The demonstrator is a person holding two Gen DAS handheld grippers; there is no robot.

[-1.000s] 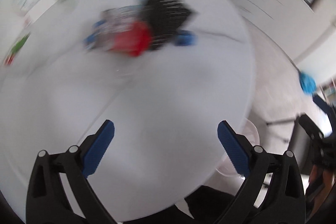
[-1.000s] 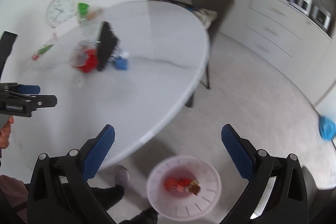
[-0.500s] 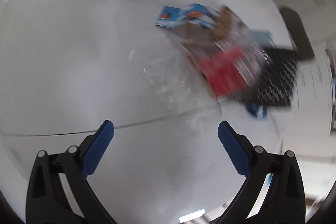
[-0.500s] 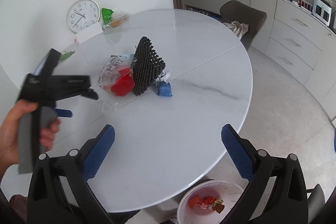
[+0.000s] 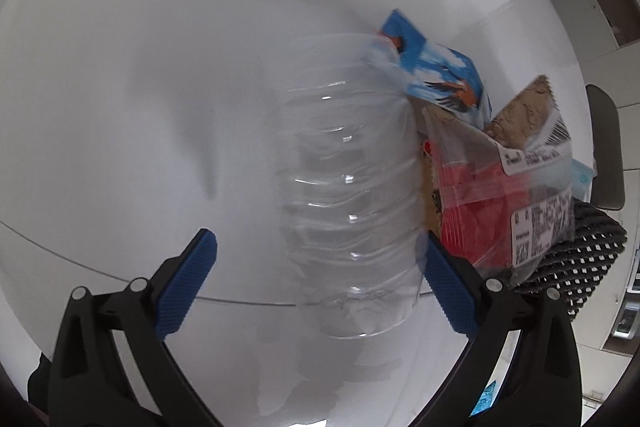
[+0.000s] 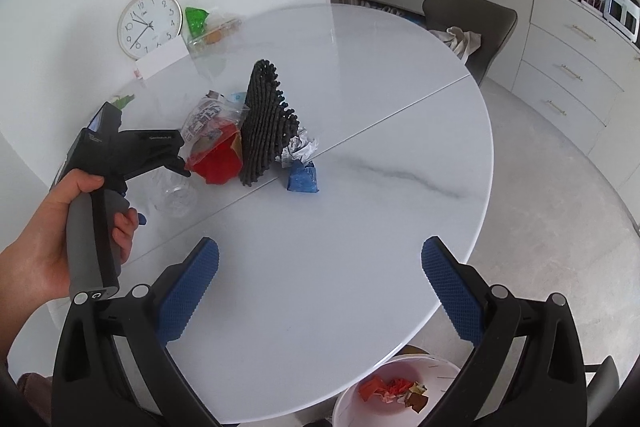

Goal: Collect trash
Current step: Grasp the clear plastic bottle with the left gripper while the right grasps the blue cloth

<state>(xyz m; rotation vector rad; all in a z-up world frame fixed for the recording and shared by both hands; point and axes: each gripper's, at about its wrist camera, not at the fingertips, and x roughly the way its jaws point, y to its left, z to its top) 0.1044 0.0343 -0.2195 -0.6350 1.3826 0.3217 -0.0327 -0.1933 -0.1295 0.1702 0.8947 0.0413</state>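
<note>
1. Left wrist view: my left gripper (image 5: 316, 279) is wide open around the clear ribbed plastic bottle (image 5: 352, 187) lying on the round white table (image 5: 120, 67). I should squeeze gently so it doesn't crush or slip.
2. Right wrist view: my right gripper (image 6: 320, 283) hangs open and empty above the white trash bin (image 6: 396, 391).

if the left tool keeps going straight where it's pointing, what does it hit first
Most likely the clear plastic bottle, which already lies between the open fingers of the left tool, nearer its right finger. The bagged trash pile sits just beyond; depth is hard to judge.
</note>
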